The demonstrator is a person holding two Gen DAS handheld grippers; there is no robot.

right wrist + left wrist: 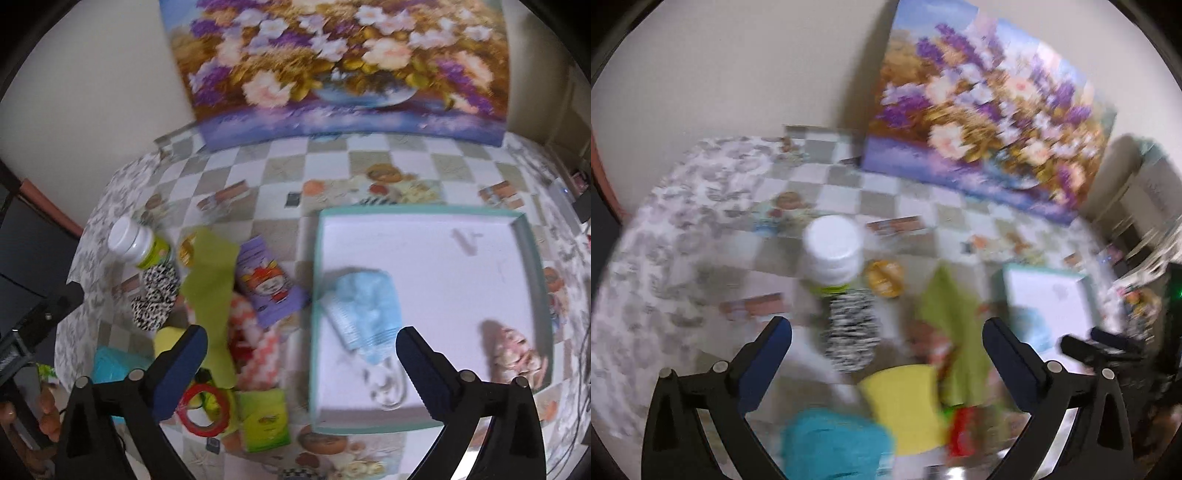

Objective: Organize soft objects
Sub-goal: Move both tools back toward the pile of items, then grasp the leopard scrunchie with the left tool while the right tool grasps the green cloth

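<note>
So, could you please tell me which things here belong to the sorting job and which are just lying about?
Job: tray, blue cloth and pink cloth in it, green cloth, yellow cloth, teal cloth, spotted cloth.

Lying about: bottle, painting, red ring, purple packet.

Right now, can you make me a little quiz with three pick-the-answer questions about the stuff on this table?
1. Where is the light blue cloth?
A. Inside the teal-edged tray
B. Under the white-capped bottle
C. On the flower painting

2. What colour is the ring near the bottom of the pile?
A. Blue
B. Red
C. White

3. How is the right gripper?
A. Shut on the ring
B. Shut on a cloth
C. Open, holding nothing

Answers:
1. A, the cloth lies on the tray's white floor by its left wall.
2. B, the hoop is plainly red.
3. C, its two fingers stand wide apart with nothing pinched between them.
</note>
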